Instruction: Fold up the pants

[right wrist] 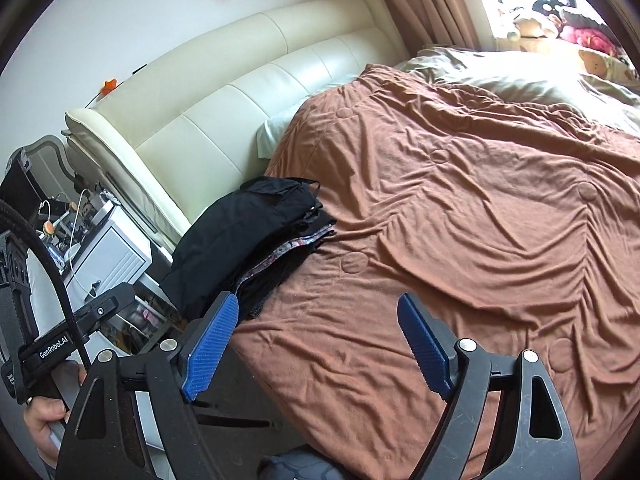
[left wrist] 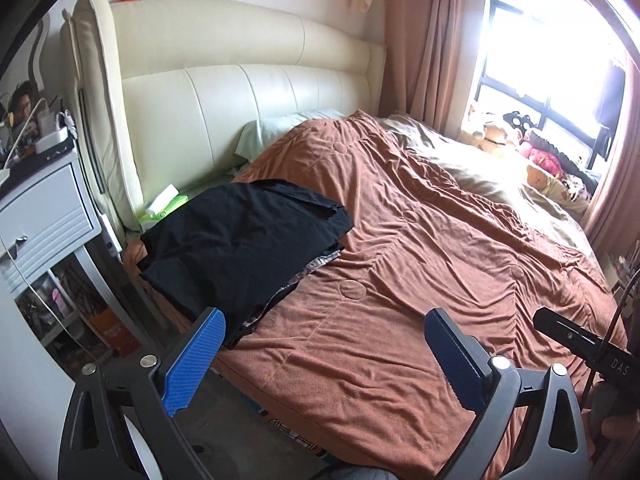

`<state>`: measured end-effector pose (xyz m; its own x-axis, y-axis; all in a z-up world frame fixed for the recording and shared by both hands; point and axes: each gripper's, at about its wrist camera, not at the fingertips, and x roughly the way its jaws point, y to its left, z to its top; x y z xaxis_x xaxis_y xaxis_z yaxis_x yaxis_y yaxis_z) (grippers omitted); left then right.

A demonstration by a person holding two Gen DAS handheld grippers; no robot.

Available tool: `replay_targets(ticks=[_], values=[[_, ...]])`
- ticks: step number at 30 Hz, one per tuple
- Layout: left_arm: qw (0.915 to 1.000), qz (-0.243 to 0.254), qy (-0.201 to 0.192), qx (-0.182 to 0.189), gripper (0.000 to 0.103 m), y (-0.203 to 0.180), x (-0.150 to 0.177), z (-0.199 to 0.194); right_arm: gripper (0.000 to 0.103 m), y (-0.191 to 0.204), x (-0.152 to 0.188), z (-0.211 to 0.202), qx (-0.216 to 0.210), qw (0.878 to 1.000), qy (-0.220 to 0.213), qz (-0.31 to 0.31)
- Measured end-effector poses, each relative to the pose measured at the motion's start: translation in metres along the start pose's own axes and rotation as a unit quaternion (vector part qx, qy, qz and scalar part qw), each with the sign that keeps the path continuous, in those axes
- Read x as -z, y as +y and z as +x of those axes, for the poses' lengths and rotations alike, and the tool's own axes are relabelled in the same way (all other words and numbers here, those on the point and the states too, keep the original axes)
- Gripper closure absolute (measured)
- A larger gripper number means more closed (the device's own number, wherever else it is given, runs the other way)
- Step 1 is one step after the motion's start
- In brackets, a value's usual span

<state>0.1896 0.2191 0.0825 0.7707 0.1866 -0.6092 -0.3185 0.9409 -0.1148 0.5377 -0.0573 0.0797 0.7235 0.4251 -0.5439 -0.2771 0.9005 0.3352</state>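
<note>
While grippers gape, pants (left wrist: pixel 240 236) lie ahead-left.

A bed (left wrist: pixel 400 240) is being covered by a rust-brown blanket (right wrist: pixel 460 220); a cream padded headboard (left wrist: pixel 240 92) is being backed by a white wall (right wrist: pixel 160 8). Glare is being thrown through the window (left wrist: pixel 540 64), perhaps onto toys.

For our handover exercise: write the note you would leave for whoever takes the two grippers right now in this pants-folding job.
Left gripper: open, nothing between the pads.
Right gripper: open, also empty.
Folded black pants lie on top of a pile of folded clothes at the near-left corner of the bed, on the brown blanket, beside the cream headboard.
Done: the top pair looks folded and set down.
Left: no unfolded pants show in either view; check off-camera for more before going on.
</note>
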Motion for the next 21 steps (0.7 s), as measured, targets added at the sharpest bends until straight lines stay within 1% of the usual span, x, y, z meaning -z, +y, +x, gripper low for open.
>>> replay_targets(ticks=[2,4,8,10,12,16,18,19,21], values=[[1.0000,0.004,-0.005,0.005,0.001,-0.005,0.006,-0.013,0.020,0.003,0.009,-0.017,0.001,1.000,-0.005,-0.003],[0.9999,0.007,-0.008,0.009,0.001,-0.009,0.011,-0.025,0.013,0.005,0.020,-0.035,0.010,1.000,-0.011,-0.007],[0.9996,0.014,-0.014,0.020,0.001,-0.016,0.025,-0.048,0.011,0.008,0.037,-0.064,0.017,1.000,-0.020,-0.002],[0.9993,0.024,-0.019,0.022,0.001,-0.022,0.031,-0.060,0.011,0.011,0.046,-0.082,0.021,0.999,-0.033,-0.002],[0.9989,0.030,-0.026,0.024,0.001,-0.026,0.037,-0.072,0.011,0.013,0.056,-0.099,0.035,0.998,-0.056,-0.005],[0.9981,0.037,-0.033,0.036,0.001,-0.035,0.052,-0.093,0.009,0.017,0.080,-0.130,0.038,0.997,-0.067,-0.003],[0.9976,0.043,-0.036,0.040,0.001,-0.039,0.060,-0.102,0.006,0.020,0.093,-0.145,0.049,0.996,-0.076,-0.007],[0.9973,0.046,-0.037,0.043,0.001,-0.041,0.064,-0.107,0.000,0.021,0.099,-0.152,0.055,0.995,-0.082,-0.009],[0.9969,0.051,-0.038,0.048,0.001,-0.044,0.072,-0.114,0.000,0.025,0.112,-0.166,0.064,0.994,-0.092,-0.016]])
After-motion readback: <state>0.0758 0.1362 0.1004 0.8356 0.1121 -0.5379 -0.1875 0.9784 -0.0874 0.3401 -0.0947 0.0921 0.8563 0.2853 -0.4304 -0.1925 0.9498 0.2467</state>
